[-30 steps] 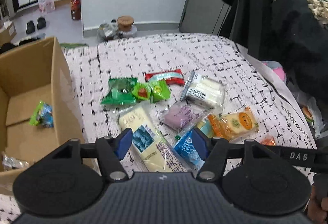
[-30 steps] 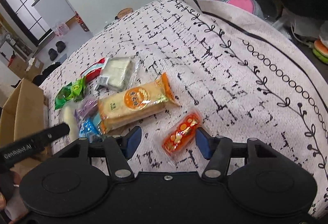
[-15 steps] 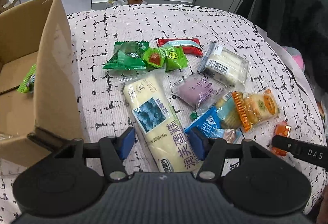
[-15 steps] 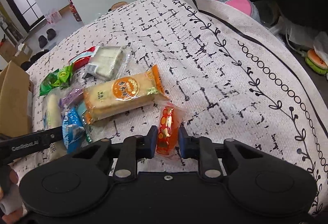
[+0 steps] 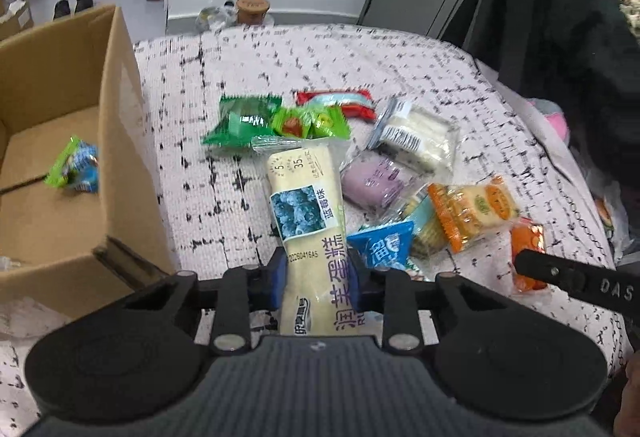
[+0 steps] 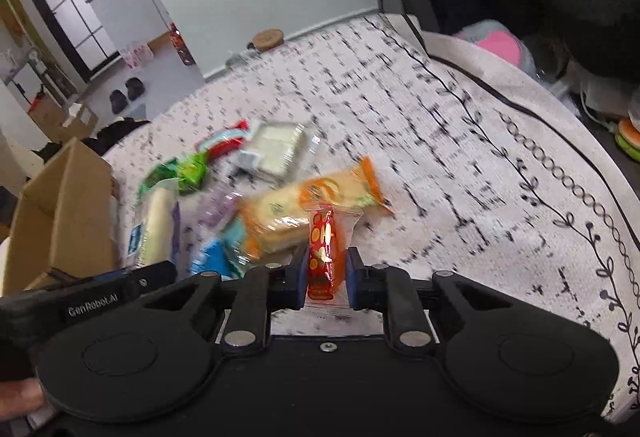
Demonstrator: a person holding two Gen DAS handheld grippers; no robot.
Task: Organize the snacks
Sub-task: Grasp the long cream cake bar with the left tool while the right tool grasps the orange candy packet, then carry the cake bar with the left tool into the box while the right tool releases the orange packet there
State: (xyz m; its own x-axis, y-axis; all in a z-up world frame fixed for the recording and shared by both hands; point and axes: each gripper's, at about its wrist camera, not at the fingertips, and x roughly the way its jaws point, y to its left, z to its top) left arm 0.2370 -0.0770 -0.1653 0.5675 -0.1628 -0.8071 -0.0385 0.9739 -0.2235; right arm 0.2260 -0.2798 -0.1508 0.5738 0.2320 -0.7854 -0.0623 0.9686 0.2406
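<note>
Left tongs [image 5: 316, 279] closing on half-hidden cake bar [image 5: 308, 213]; right tongs [image 6: 326, 277] pinch blurred orange packet [image 6: 325, 249].

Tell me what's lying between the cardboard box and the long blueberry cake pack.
Nothing: in the left wrist view, only bare patterned cloth separates cardboard box and blueberry cake pack.

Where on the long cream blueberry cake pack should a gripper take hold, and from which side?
Grip the long cream cake pack across its narrow width at the near end, coming from the near edge along its length. It is long and slim; the left gripper, jaws closing, already straddles it there.
</note>
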